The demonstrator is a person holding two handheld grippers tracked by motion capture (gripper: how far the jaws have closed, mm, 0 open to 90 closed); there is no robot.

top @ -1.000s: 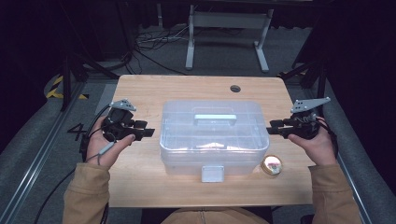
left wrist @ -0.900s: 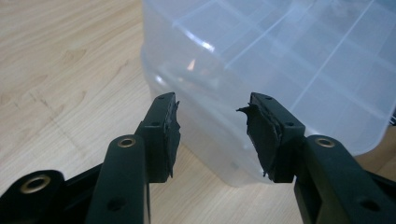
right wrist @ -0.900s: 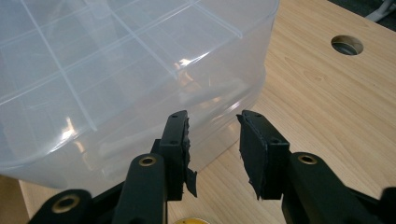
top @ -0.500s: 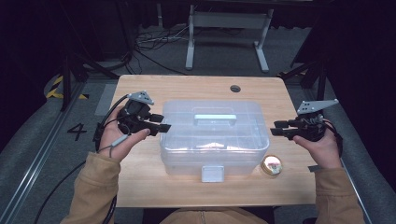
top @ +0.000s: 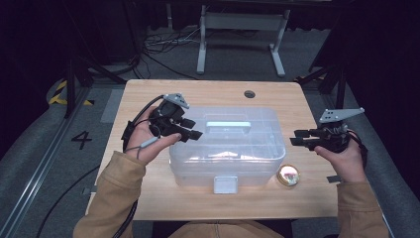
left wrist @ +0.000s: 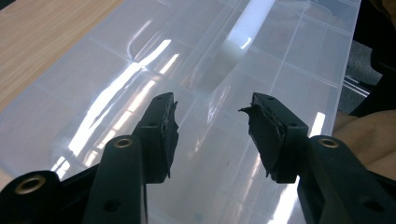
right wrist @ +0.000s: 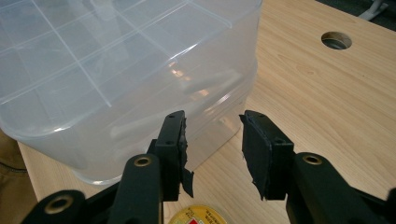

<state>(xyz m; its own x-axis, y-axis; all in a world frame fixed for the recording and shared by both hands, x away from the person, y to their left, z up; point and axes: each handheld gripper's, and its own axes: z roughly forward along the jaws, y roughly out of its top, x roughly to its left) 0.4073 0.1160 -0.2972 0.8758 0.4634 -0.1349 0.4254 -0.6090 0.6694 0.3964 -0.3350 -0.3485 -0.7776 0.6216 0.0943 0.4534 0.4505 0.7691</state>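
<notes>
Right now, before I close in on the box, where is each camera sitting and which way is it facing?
High view: above the person's side, facing forward and down on the wooden table; forearms, both hands, left tongs and right tongs show.
Left gripper view: rides the left tongs, above the clear plastic storage box, facing across its lid; open jaws show.
Right gripper view: rides the right tongs, low, facing the box's corner; open jaws show.
Shared: all three see the box; high and right views see the round tin.
</notes>
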